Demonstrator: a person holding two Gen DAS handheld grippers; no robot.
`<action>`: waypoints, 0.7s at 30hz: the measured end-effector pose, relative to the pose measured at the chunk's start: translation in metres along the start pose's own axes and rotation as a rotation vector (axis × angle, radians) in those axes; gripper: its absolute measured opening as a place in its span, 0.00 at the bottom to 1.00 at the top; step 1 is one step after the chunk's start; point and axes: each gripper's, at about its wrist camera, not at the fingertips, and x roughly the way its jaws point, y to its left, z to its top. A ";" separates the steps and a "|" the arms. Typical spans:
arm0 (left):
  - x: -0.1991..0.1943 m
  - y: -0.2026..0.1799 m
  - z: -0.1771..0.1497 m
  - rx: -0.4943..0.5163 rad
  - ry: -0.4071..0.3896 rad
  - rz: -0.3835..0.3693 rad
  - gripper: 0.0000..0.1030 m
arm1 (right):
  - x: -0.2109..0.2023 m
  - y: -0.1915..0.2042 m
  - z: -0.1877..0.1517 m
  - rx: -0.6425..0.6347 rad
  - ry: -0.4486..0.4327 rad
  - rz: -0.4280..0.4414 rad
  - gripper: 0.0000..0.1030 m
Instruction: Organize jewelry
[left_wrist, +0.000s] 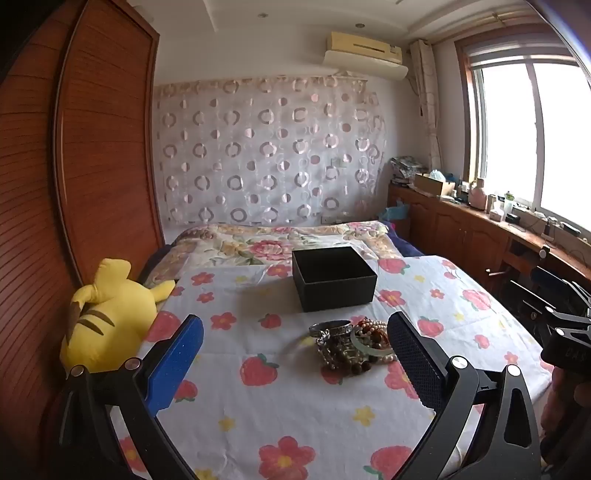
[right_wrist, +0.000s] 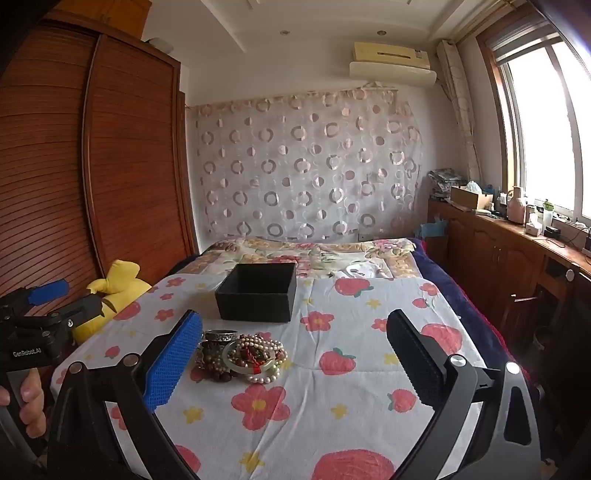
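Left claw: the left gripper (left_wrist: 295, 354) hovers above the bedsheet (left_wrist: 280, 398) with its two fingers spread wide and nothing between them; one pad is blue, the other black.
Right claw: the right gripper (right_wrist: 293, 356) is held the same way, fingers wide apart, empty, above the sheet and level with the other tool.
Hand pose: a hand (right_wrist: 31, 400) wraps the left tool's handle at the far left edge of the right wrist view; only the fingers show.
Jewelry: the jewelry pile (left_wrist: 352, 345) lies on the sheet just ahead of both claws. From the left claw it sits toward the black finger, partly behind that fingertip; from the right claw (right_wrist: 242, 356) it sits just beside the blue fingertip.
Pile contents: a silver bangle (left_wrist: 331, 328), a pale green bangle (right_wrist: 251, 363), pearl strands (right_wrist: 258, 347) and dark wooden beads (left_wrist: 351, 363), all tangled and touching.
Box: the black box (left_wrist: 332, 278) stands open and upright beyond the pile, apart from it, with no lid on it.
Open room: bare flowered sheet stretches between the fingers and to the right of the pile.
Edges: the yellow plush toy (left_wrist: 107, 314) lies at the sheet's left edge beside the wooden wardrobe (left_wrist: 92, 147); the right edge drops toward the wooden cabinets (right_wrist: 509, 258) under the window.
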 end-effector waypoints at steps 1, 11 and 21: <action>0.000 0.000 0.000 -0.001 0.001 0.000 0.94 | 0.000 0.000 0.000 -0.001 0.001 0.000 0.98; 0.000 0.000 0.000 -0.002 0.001 -0.001 0.94 | 0.001 0.000 -0.001 -0.001 0.003 0.000 0.98; 0.000 0.000 0.000 0.000 -0.002 0.001 0.94 | 0.000 0.001 -0.001 -0.003 0.003 -0.003 0.98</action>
